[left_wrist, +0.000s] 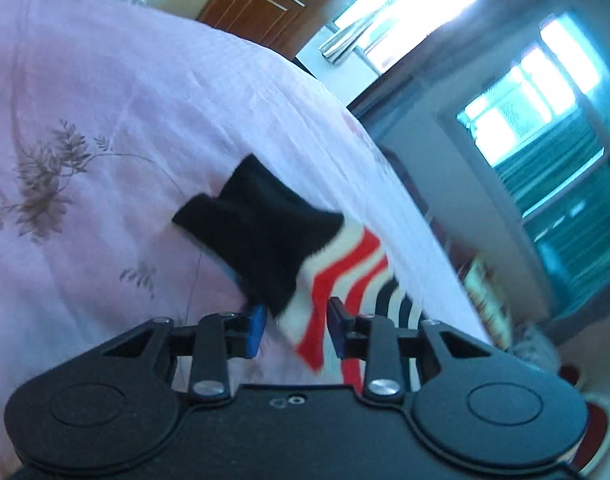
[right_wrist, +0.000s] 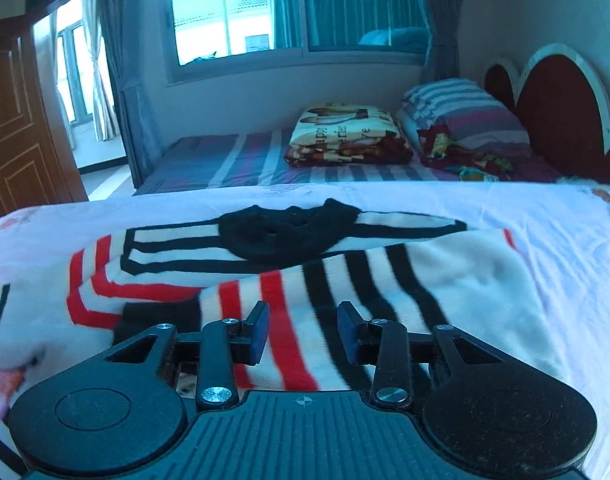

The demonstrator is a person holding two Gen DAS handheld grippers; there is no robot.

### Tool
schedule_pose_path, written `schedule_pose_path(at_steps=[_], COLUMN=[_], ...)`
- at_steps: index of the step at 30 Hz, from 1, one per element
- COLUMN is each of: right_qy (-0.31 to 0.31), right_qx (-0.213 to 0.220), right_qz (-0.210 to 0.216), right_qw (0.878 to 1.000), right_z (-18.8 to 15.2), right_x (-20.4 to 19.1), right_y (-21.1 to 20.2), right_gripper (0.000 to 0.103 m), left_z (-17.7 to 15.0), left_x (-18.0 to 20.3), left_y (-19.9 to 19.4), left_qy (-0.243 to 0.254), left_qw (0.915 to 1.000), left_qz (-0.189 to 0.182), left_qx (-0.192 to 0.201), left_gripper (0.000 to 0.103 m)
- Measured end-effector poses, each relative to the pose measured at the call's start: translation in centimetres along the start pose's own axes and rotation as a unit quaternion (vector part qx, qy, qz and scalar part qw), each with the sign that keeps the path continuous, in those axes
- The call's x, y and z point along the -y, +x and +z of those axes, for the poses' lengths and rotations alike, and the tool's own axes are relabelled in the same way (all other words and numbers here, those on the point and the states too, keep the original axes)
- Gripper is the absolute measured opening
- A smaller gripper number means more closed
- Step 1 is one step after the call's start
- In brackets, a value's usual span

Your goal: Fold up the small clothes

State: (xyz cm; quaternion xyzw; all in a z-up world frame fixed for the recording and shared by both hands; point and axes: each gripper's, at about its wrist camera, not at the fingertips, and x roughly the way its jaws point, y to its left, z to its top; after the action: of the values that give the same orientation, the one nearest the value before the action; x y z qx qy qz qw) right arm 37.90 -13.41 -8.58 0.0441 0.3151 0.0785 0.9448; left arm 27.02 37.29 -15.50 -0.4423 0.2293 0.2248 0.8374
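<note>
Sweater: a small striped sweater (right_wrist: 385, 280) lies spread on the pink bedsheet (right_wrist: 565, 240), one sleeve already folded across the black collar (right_wrist: 289, 232).
Left tongs (left_wrist: 295, 326): parted, with the black sleeve cuff (left_wrist: 261, 240) hanging between the pads; whether they pinch it, I cannot tell.
Right tongs (right_wrist: 303, 330): released, hovering just over the hem, likely ready to pin it.
Room: bare sheet lies right of the sweater; the bed edge is near on the left.

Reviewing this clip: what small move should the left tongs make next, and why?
Probably close on the black sleeve cuff: the left tongs stand open with the striped sweater fabric between the jaws. The right tongs hover open over its middle.
</note>
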Motion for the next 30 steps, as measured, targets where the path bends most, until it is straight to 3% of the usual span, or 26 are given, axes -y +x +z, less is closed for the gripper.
schedule_pose_path(at_steps=[2, 3, 6, 8, 12, 16, 18, 19, 20, 22, 27, 30], right_qy=[0.020, 0.029, 0.028, 0.010, 0.018, 0.024, 0.024, 0.027, 0.031, 0.038, 0.052, 0.065], right_qx=[-0.009, -0.018, -0.077, -0.078, -0.076, -0.060, -0.051, -0.046, -0.043, -0.039, -0.022, -0.013], right_qz=[-0.004, -0.008, -0.014, -0.018, -0.008, 0.009, 0.015, 0.018, 0.022, 0.026, 0.034, 0.030], right_qw=[1.000, 0.999, 0.997, 0.997, 0.997, 0.998, 0.998, 0.998, 0.998, 0.998, 0.998, 0.997], right_z=[0.1, 0.2, -0.2, -0.2, -0.1, -0.5, -0.6, -0.4, -0.3, -0.1, 0.5, 0.8], right_x=[-0.1, 0.1, 0.0, -0.4, -0.1, 0.6, 0.8, 0.9, 1.1, 1.7, 3.6, 5.4], right_y=[0.7, 1.3, 3.9, 4.0, 3.4, 2.2, 1.6, 1.5, 1.3, 0.9, -0.5, -1.4], right_gripper=[0.038, 0.038, 0.037, 0.037, 0.037, 0.037, 0.037, 0.037, 0.037, 0.037, 0.037, 0.038], left_z=[0.4, 0.4, 0.9, 1.3, 1.6, 0.2, -1.9, -3.6, -5.1, -7.9, -14.6, -18.0], left_x=[-0.6, -0.8, 0.9, 2.6, 3.4, 8.0, 11.2, 13.0, 14.6, 17.7, 25.0, 27.0], left_y=[0.7, 1.3, 1.4, -0.1, 0.1, -0.4, 0.6, 1.4, 1.8, 1.5, 2.4, 3.9], left_qy=[-0.012, -0.008, 0.004, 0.029, 0.009, 0.103, 0.169, 0.214, 0.246, 0.292, 0.367, 0.387], left_qw=[0.9998, 0.9999, 0.9998, 0.9985, 0.9995, 0.9937, 0.9855, 0.9764, 0.9689, 0.9554, 0.9227, 0.9091], left_qz=[-0.012, -0.008, 0.009, -0.012, 0.008, -0.002, -0.017, -0.016, -0.013, -0.041, -0.105, -0.128], left_qx=[0.010, 0.012, 0.016, 0.045, 0.030, 0.044, 0.008, -0.020, -0.024, -0.022, -0.054, -0.085], left_gripper=[0.024, 0.006, 0.004, 0.004, 0.004, 0.004, 0.004, 0.004, 0.004, 0.004, 0.004, 0.004])
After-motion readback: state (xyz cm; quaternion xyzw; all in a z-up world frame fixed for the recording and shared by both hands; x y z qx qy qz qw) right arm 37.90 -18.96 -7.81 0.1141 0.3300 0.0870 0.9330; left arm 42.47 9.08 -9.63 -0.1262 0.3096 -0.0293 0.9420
